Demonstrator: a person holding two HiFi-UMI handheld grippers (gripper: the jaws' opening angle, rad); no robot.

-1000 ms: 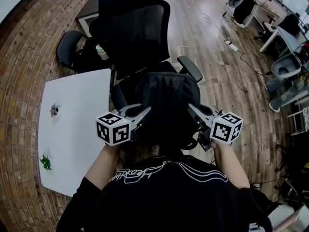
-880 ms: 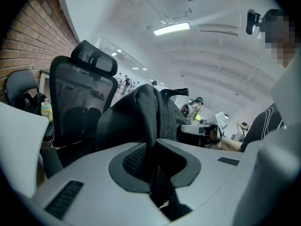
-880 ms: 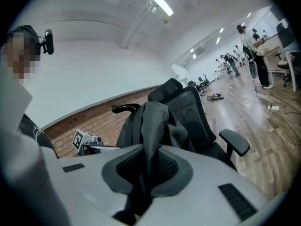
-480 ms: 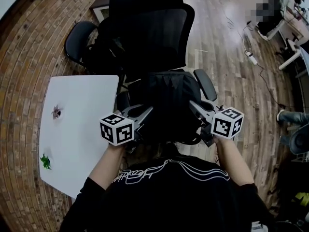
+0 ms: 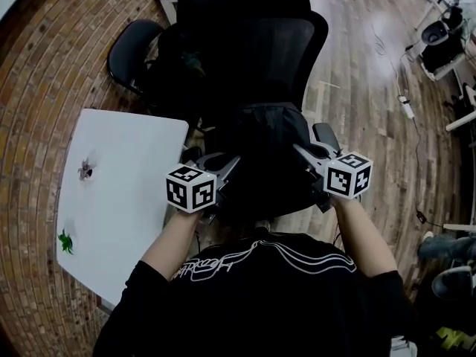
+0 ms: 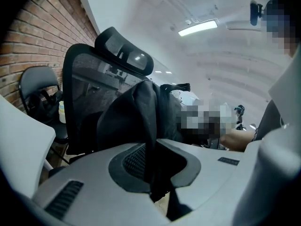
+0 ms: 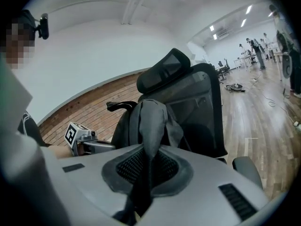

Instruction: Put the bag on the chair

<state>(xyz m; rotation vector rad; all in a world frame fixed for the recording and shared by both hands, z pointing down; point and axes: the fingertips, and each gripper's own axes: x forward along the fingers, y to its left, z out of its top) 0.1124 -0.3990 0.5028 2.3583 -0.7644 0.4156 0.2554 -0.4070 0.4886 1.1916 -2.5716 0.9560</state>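
Observation:
A black bag [image 5: 262, 151] hangs between my two grippers, just in front of the black mesh office chair [image 5: 253, 58] and above its seat. My left gripper [image 5: 225, 175] is shut on a fold of the bag's fabric [image 6: 138, 112] that runs down between its pads. On the other side, my right gripper [image 5: 303, 158] is shut on a grey-black strap of the bag [image 7: 150, 119]. The chair's backrest [image 6: 84, 93] and headrest [image 7: 162, 69] rise right behind the bag. The seat itself is hidden under the bag.
A white table [image 5: 119, 199] stands at the left, close to the chair, with a small green thing [image 5: 65, 240] and a small dark object [image 5: 85, 169] on it. A second black chair [image 5: 132, 49] sits by the brick wall. Wooden floor spreads to the right.
The bag and both grippers have come closer to the chair's backrest, and the view has swung right. Both grips on the bag are unchanged.

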